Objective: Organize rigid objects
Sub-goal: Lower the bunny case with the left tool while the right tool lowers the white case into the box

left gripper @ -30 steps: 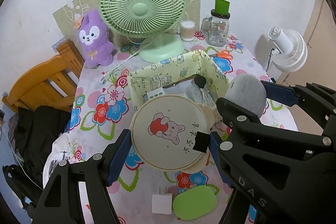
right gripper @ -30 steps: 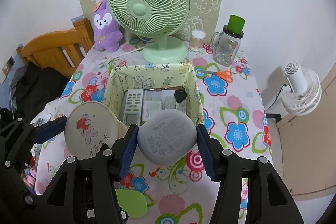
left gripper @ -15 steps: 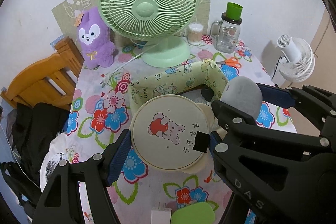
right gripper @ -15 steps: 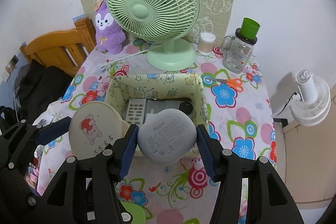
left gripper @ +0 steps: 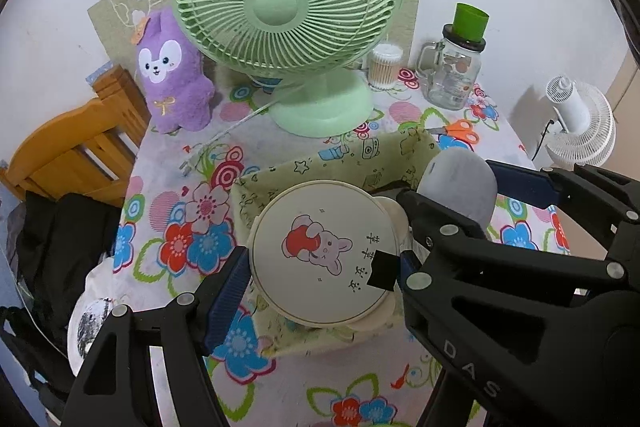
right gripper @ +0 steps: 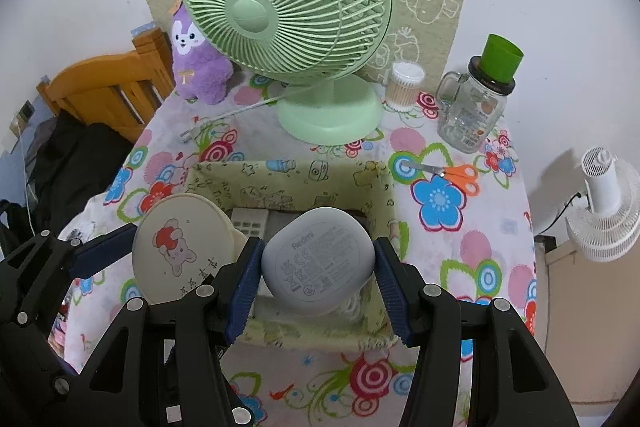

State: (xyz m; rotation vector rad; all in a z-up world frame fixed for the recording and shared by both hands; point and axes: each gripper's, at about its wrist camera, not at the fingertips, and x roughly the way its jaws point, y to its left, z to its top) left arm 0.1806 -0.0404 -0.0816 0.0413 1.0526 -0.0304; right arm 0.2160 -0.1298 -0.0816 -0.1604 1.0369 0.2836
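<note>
Left gripper [left gripper: 322,269] clamps a round cream lid [left gripper: 320,251] by its rim; right gripper [right gripper: 318,277] clamps a smooth grey case [right gripper: 318,261] across its sides. Both hang above the fabric bin [right gripper: 288,183]. Both appear light, rigid and slippery.

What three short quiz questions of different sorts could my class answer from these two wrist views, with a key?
1. True or false: the left gripper grips a round cream case.
2. What does the right gripper hold? A scissors, B grey Redmi device, C jar.
3. What lies below both held items?

Key: 1 true. 2 B. 3 The fabric storage box.
</note>
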